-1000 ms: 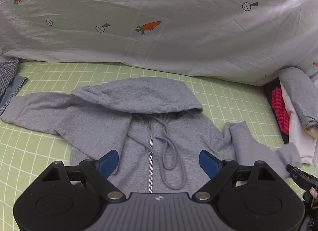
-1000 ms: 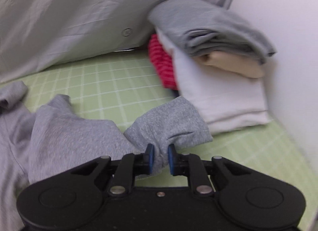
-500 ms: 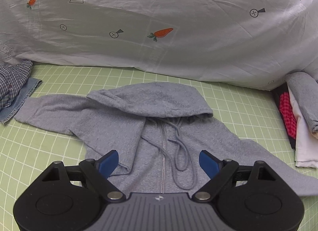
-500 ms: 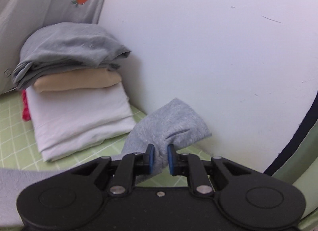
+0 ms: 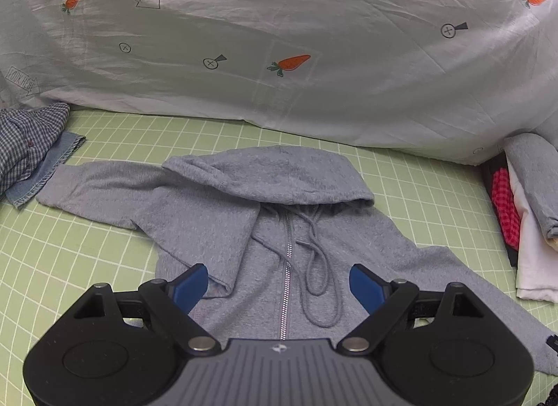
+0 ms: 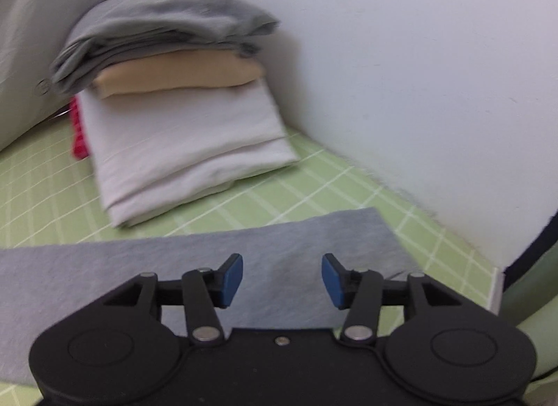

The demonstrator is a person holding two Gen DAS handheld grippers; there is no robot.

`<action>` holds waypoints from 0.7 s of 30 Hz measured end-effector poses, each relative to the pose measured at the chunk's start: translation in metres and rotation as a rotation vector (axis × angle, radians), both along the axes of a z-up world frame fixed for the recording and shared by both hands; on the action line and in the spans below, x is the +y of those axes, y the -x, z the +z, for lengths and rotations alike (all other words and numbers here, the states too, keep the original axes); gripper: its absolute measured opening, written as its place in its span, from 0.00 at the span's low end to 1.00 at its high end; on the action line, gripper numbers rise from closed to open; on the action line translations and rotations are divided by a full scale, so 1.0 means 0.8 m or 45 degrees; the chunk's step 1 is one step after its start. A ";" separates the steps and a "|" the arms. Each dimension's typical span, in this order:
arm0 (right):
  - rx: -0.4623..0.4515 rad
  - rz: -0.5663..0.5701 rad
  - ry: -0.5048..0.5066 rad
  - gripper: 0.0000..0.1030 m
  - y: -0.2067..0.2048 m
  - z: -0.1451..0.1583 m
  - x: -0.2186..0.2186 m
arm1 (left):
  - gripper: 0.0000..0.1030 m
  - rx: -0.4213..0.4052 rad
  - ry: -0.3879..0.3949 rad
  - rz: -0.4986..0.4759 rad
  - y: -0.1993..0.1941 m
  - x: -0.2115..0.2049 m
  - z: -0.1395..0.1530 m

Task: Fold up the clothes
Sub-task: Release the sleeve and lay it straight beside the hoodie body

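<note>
- The grey hoodie (image 5: 279,231) lies front-up on the green grid table (image 5: 69,266), zipper (image 5: 286,266) closed, hood flat at the top, drawstrings looped over the chest.
- Its right sleeve (image 6: 216,266), bunched near the body a second ago and pinched by the cuff, now lies drawn out straight and flat toward the white wall (image 6: 418,74), just in front of the folded stack (image 6: 185,148).
- The right claw (image 6: 281,278) is opening; its blue pads stand apart above the sleeve and no cloth is pressed between them, so the cuff has been let go.
- The left claw (image 5: 279,284) hovers wide open over the lower chest, holding nothing, much as it did a second ago.
- The left sleeve (image 5: 104,182) stretches toward the checked and denim clothes (image 5: 31,148) at the table's edge; its shoulder is still rumpled.
- With both sleeves spread, the garment looks laid out; folding proper seems ready to begin, probably sleeves inward.
</note>
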State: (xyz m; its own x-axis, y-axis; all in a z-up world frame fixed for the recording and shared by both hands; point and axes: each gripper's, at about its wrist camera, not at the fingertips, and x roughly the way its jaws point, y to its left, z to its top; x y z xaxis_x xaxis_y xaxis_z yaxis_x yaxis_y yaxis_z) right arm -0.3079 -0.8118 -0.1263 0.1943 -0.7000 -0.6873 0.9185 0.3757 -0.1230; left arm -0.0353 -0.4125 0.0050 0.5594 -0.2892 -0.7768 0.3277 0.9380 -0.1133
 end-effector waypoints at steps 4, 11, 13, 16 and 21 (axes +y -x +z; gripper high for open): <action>-0.055 0.129 -0.038 0.75 -0.019 0.003 0.041 | 0.86 -0.027 -0.010 -0.025 0.023 0.014 0.009; -0.070 0.530 -0.116 0.99 -0.059 0.007 0.129 | 0.86 0.023 -0.008 0.067 0.042 0.064 0.003; -0.032 0.627 -0.105 0.99 -0.071 0.009 0.157 | 0.86 0.034 -0.008 0.098 0.044 0.082 0.000; 0.024 0.773 -0.087 1.00 -0.090 0.011 0.200 | 0.86 0.058 -0.003 0.149 0.041 0.111 -0.006; 0.090 0.901 -0.082 1.00 -0.124 0.012 0.267 | 0.86 0.070 -0.005 0.218 0.034 0.165 -0.012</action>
State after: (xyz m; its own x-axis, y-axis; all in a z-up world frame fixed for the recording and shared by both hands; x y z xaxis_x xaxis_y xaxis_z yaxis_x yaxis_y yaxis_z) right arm -0.2086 -0.5982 -0.1170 0.5405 -0.3801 -0.7506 0.4425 0.8872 -0.1306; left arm -0.0624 -0.2805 -0.0045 0.5569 -0.1902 -0.8085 0.1565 0.9800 -0.1227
